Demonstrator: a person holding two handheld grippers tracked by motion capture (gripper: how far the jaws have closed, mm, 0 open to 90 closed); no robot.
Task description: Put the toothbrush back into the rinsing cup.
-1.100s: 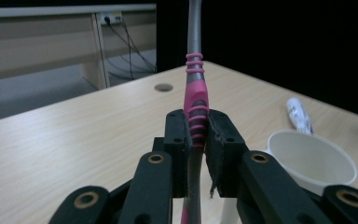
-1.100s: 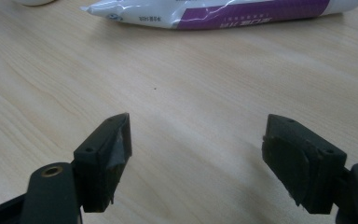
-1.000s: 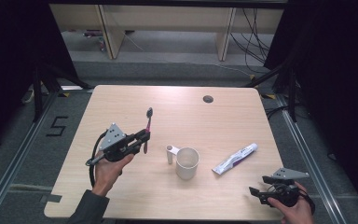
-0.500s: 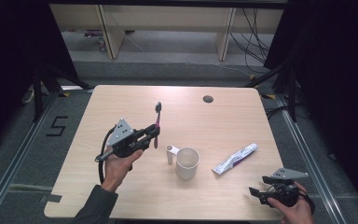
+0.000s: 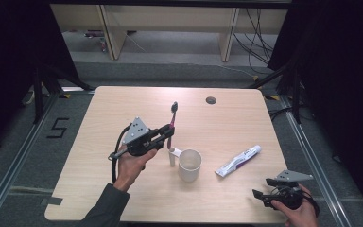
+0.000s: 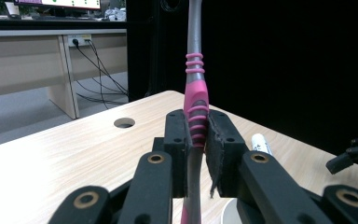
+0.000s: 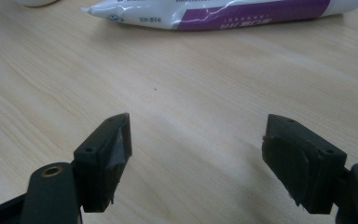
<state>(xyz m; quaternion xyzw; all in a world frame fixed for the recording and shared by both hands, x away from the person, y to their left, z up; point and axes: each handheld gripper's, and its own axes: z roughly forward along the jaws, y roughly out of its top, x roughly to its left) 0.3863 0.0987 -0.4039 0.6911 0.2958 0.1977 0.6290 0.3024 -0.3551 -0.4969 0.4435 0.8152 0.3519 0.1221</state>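
High view: showed toothbrush (image 5: pixel 172 120) upright, raised above bench (image 5: pixel 99 142), just left of and beyond white mug (image 5: pixel 190 164).
Left gripper view: showed pink ribbed grip (image 6: pixel 195 122) of toothbrush pinched between pads (image 6: pixel 175 140).
Left hand-held gripper (image 5: pixel 168 134): clamped on toothbrush handle, left of mug.
Right hand-held gripper (image 7: pixel 196 154): jaws wide apart, empty, low over bench, right of mug.
Toothpaste tube (image 5: pixel 238 161): lay flat, right of mug.

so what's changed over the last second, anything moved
The left gripper, shut on the pink and grey toothbrush, has carried it across the table to the right, toward the white handled cup, the brush staying upright. The right gripper rests open at the near right edge as before, and the white and purple toothpaste tube and cup have not moved.
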